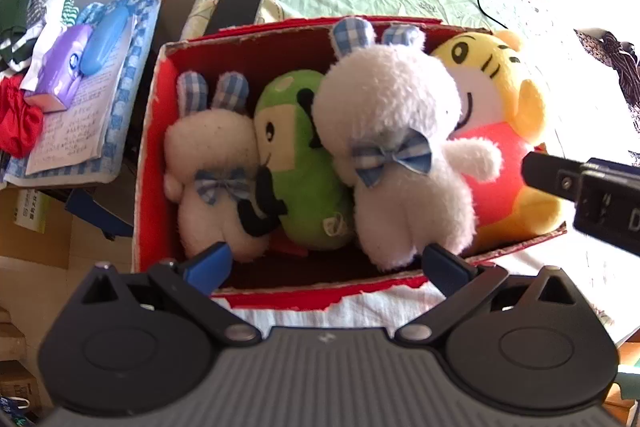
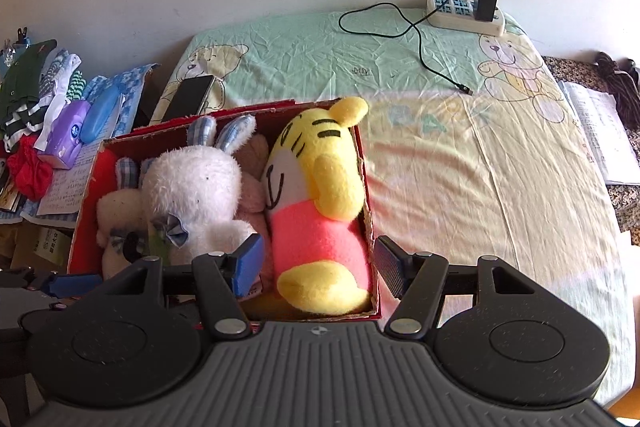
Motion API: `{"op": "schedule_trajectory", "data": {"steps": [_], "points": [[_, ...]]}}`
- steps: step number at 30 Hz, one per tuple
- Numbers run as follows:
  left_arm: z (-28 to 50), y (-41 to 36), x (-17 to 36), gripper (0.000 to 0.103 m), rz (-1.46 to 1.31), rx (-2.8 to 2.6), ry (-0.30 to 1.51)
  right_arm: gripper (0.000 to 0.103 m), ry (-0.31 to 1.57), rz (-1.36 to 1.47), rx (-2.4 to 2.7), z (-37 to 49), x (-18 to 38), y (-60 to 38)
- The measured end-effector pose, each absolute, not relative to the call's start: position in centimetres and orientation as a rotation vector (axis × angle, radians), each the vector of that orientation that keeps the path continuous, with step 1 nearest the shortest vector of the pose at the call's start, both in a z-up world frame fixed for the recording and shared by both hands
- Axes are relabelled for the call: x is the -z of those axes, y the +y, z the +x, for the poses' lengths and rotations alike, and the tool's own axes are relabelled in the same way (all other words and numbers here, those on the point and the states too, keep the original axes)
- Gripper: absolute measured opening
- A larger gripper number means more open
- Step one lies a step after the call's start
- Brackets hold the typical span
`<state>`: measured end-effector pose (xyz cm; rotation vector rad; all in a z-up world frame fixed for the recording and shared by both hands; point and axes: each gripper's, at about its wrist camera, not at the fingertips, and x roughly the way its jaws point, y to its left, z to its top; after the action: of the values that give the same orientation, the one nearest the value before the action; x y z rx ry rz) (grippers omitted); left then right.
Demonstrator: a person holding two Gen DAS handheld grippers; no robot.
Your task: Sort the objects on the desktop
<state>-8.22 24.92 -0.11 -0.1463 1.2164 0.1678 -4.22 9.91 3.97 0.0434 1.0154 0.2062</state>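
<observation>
A red cardboard box (image 1: pixel 151 147) (image 2: pixel 366 167) sits on a bed and holds several plush toys. From left to right they are a small white bunny (image 1: pixel 212 155) (image 2: pixel 114 207), a green plush (image 1: pixel 296 163), a bigger white bunny (image 1: pixel 392 131) (image 2: pixel 196 183) and a yellow tiger in a pink shirt (image 1: pixel 496 79) (image 2: pixel 312 163). My left gripper (image 1: pixel 326 263) hangs open over the box's near edge, holding nothing. My right gripper (image 2: pixel 320 267) is open too. Its fingers straddle the tiger's feet and the box's right wall, the right finger outside the wall. Its finger (image 1: pixel 556 179) shows beside the tiger.
A black phone (image 1: pixel 236 11) (image 2: pixel 192 95) lies behind the box on the bear-print sheet (image 2: pixel 460 155). A power strip (image 2: pixel 464 13) with a black cable sits at the far right. A purple tissue pack (image 2: pixel 66 131), a blue case, papers and clothes crowd the left side.
</observation>
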Motion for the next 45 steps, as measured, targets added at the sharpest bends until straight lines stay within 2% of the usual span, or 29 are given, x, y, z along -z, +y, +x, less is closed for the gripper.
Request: {"op": "schedule_trajectory", "data": {"steps": [26,45], "points": [[-8.7,25.8,-0.3,0.102,-0.156,-0.185,1.246,0.064,1.083,-0.037,-0.293,-4.0,-4.6,11.6],[-9.2,25.7,-0.6,0.102,-0.155,-0.158,1.173,0.064,1.072,-0.031,-0.283,-4.4,-4.6,11.7]]}}
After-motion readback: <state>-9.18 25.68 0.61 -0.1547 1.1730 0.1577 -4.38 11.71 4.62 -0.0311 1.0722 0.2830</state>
